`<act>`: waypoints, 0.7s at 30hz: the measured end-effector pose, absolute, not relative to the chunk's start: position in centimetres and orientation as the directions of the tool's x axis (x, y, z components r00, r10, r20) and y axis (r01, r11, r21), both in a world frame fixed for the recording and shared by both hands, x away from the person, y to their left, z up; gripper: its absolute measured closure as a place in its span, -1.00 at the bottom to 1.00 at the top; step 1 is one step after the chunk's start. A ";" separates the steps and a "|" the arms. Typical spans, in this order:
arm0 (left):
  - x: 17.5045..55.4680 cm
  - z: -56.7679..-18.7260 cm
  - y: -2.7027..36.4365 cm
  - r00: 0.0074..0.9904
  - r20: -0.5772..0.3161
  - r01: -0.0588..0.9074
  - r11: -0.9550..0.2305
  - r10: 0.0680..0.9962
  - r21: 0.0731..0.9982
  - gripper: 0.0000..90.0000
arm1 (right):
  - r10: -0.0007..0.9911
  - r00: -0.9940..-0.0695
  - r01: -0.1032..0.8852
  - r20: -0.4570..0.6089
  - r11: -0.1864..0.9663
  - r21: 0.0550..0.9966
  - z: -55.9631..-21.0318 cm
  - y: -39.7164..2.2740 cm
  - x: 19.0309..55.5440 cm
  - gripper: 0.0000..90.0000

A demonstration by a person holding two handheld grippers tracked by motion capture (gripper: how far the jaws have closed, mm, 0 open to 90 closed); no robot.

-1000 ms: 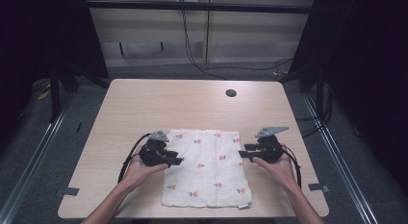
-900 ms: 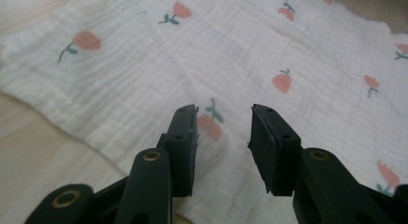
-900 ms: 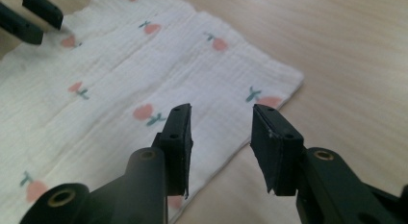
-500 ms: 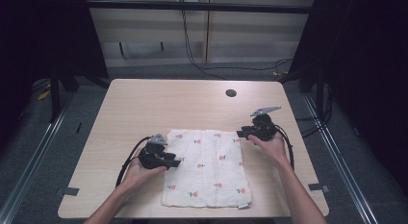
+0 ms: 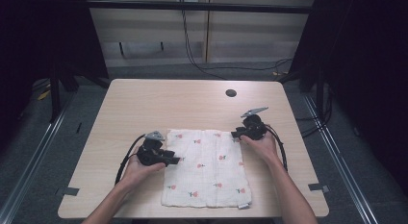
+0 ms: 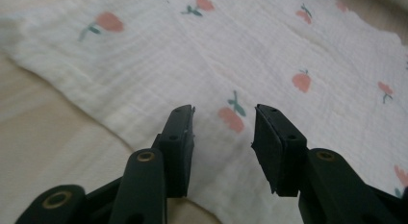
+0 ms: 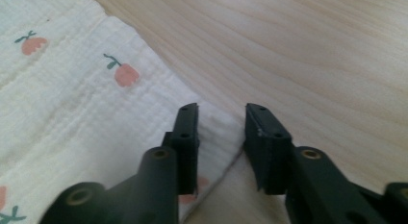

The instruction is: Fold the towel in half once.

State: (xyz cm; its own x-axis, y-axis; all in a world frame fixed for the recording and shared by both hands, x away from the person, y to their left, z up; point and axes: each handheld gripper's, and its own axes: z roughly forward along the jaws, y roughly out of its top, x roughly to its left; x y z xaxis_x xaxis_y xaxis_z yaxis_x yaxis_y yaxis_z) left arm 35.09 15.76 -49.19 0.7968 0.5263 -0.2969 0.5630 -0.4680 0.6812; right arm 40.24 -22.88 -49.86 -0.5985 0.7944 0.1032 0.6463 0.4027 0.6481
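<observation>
A white cloth (image 5: 207, 171) printed with small red flowers lies flat on the wooden table (image 5: 168, 104). My left gripper (image 5: 177, 160) lies low at the cloth's left edge. Its jaws (image 6: 223, 116) have just been opening and stand apart over the cloth (image 6: 269, 56), gripping nothing. My right gripper (image 5: 235, 135) is at the cloth's far right corner. Its jaws (image 7: 221, 113) have just been closing, and the corner of the cloth (image 7: 72, 104) lies between them on the wood. A gap still shows on either side, so the pads do not press it.
A small black round hole (image 5: 231, 93) sits in the tabletop beyond the right gripper. Black cables (image 5: 126, 159) trail from both grippers toward the near table edge. Bare wood stretches across the far half of the table.
My right gripper has moved away from the person along the cloth's right edge to its far corner, and its jaws have narrowed. The left gripper has hardly shifted.
</observation>
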 end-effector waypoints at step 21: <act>41.9 -49.8 18.2 0.694 -0.252 0.622 -0.385 0.675 0.682 0.21 | 0.781 -0.596 0.641 0.188 0.321 0.698 -49.2 -23.0 39.6 0.92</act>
State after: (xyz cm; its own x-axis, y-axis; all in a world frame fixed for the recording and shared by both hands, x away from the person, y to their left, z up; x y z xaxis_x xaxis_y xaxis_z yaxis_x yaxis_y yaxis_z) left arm 41.91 18.15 -49.84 0.6935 0.6750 -0.2517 0.6220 -0.3847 0.6820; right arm 39.58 -23.01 -49.20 -0.5961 0.7805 0.1884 0.6405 0.3207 0.6978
